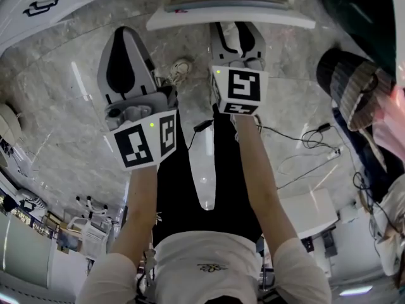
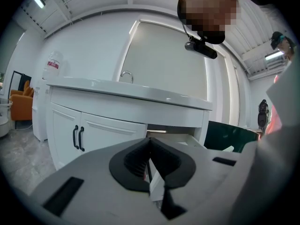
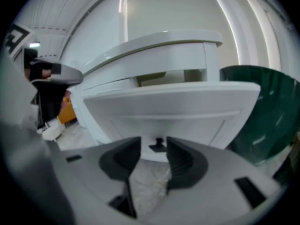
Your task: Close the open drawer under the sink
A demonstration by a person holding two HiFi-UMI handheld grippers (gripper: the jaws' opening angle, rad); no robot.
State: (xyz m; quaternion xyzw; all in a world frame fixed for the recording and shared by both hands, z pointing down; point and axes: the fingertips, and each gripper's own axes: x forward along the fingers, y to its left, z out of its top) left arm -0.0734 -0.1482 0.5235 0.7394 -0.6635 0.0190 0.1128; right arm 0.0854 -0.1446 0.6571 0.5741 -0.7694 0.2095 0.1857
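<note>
Am aiming right gripper (image 3: pixel 153 156), jaws spread, at drawer handle (image 3: pixel 158 146) for pushing; left gripper (image 2: pixel 150 146) pressed together, idling.

Glossy marbled floor (image 1: pixel 54 100), white walls (image 2: pixel 93 46)

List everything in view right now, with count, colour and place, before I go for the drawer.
drawer: one, white, pulled open under the sink counter
drawer handle: one, black, low on the drawer front, ahead of the right jaws
vanity cabinet: one, white, two doors with black handles, left of the drawer
faucet: one, silver, on the counter
dark green object: one, right of the drawer
chair: one, orange, far left
cables: several, black, on the floor at right
bystander: one, striped beanie, right edge
left gripper: grey, jaws together
right gripper: grey, jaws apart, gripping nothing
forearms: two, bare, white sleeves
</note>
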